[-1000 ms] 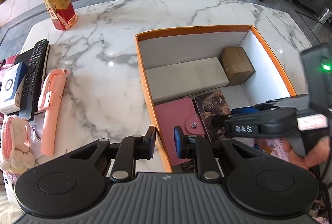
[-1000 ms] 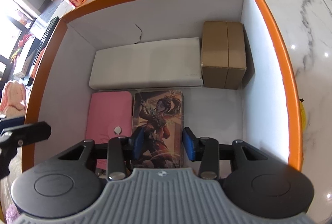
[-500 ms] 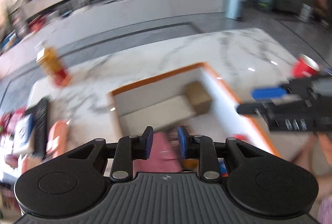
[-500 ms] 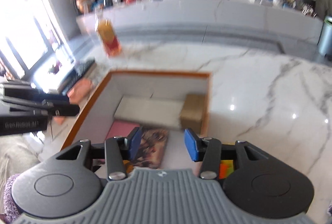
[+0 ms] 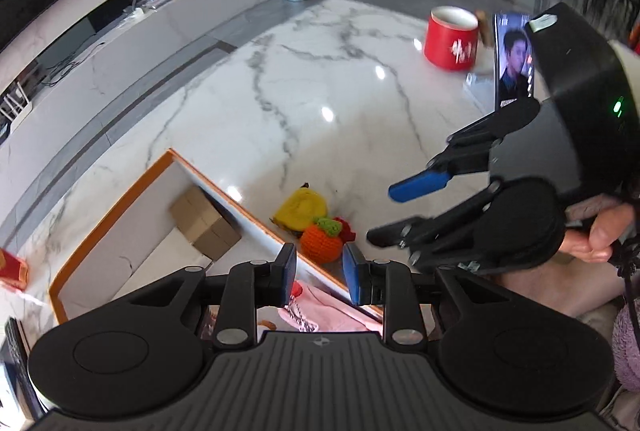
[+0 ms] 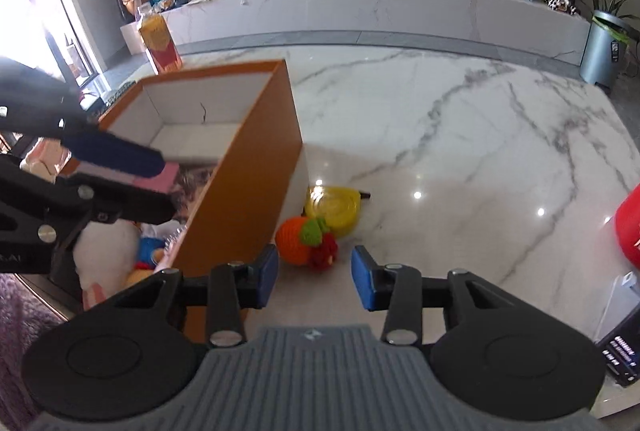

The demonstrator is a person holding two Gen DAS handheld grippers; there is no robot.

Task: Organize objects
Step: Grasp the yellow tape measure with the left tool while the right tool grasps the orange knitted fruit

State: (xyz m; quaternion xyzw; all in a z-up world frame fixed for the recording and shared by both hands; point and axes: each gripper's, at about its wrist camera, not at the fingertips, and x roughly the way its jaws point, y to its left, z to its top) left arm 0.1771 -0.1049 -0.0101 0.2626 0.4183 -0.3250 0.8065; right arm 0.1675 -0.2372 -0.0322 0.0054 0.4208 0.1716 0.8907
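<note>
An orange box (image 5: pixel 120 203) with white inner walls sits on the marble table; it also shows in the right wrist view (image 6: pixel 248 159). Inside lie a brown carton (image 5: pixel 206 225) and pink items (image 5: pixel 320 315). Outside its right wall lie a crocheted orange toy (image 5: pixel 322 241) and a yellow toy (image 5: pixel 302 205), also in the right wrist view: orange toy (image 6: pixel 298 239), yellow toy (image 6: pixel 334 209). My left gripper (image 5: pixel 319 275) is open and empty above the box's near right corner. My right gripper (image 6: pixel 314 281) is open and empty, just short of the orange toy.
A red mug (image 5: pixel 452 39) and a propped phone (image 5: pixel 514 61) stand at the table's far right. A drink bottle (image 6: pixel 158 45) stands beyond the box. A remote (image 5: pixel 14 363) lies at the left. Soft toys (image 6: pixel 116 263) lie at the box's near end.
Both grippers lifted out of the box and swung right. The right gripper now faces the crocheted toys outside the box. Both stayed open and empty.
</note>
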